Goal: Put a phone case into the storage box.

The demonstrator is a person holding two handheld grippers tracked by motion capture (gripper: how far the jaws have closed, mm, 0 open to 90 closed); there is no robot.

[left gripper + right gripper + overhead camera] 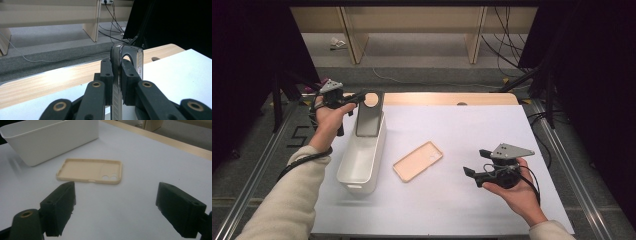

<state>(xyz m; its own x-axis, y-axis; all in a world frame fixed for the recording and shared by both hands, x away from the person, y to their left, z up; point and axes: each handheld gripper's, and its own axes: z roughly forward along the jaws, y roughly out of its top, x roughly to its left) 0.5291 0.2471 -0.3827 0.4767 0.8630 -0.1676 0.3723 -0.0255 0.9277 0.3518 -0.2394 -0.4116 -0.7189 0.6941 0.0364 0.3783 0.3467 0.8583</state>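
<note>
My left gripper (pixel 358 97) is shut on the top edge of a dark phone case (pixel 370 117) with a round camera hole. The case hangs upright over the far end of a white bin (pixel 357 170). In the left gripper view both pads clamp the dark phone case (pixel 130 52) edge-on at the left gripper (pixel 117 71). A beige phone case (pixel 418 160) lies inside-up on the white table, right of the bin. My right gripper (pixel 475 163) hovers open to its right, pointing at it. In the right gripper view the beige phone case (pixel 85 170) lies beyond the right gripper (pixel 115 202), apart from it.
The white bin (pixel 50 140) stands lengthwise at the table's left. A wooden strip (pixel 447 98) runs along the table's far edge. Beyond it are a grey floor, cables and wooden shelf legs. Metal rails (pixel 257 175) flank the table.
</note>
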